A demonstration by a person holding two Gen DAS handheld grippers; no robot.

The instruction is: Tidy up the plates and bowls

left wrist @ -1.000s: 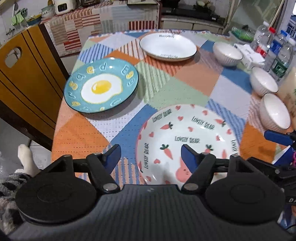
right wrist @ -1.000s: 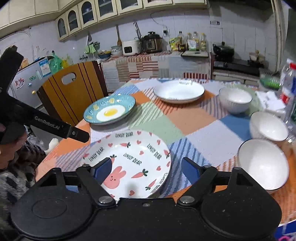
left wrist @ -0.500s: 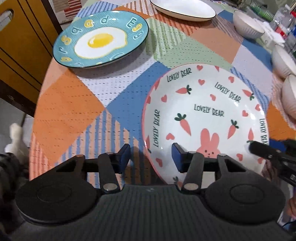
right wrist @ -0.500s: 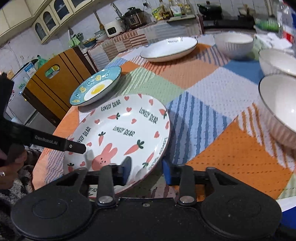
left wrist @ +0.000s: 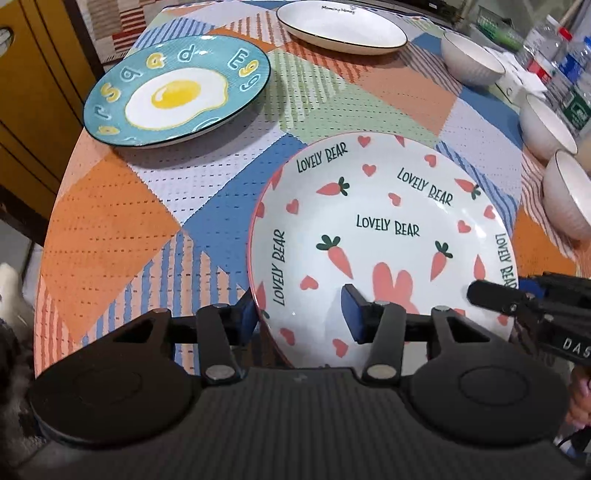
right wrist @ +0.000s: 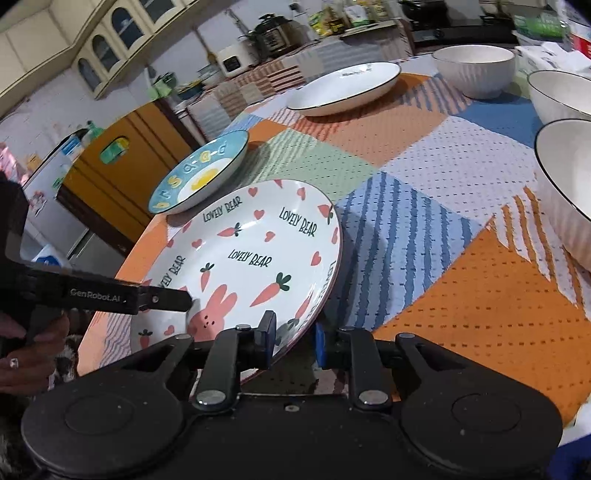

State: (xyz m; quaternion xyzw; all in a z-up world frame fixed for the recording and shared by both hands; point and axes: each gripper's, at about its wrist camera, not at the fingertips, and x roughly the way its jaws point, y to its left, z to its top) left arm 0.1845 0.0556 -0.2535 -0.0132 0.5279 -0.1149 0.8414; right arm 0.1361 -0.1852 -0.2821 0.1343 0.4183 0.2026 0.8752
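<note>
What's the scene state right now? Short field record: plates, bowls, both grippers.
surface: table under a patchwork cloth
plates: bunny plate nearest; egg plate to its left, farther back; white plate at the far side; none stacked
bowls: far bowl, middle bowl, near bowl, white, along the right edge, each apart
left gripper: jaws closing, bunny plate's rim between them, pads not pressing
right gripper: shut on the bunny plate's rim
</note>
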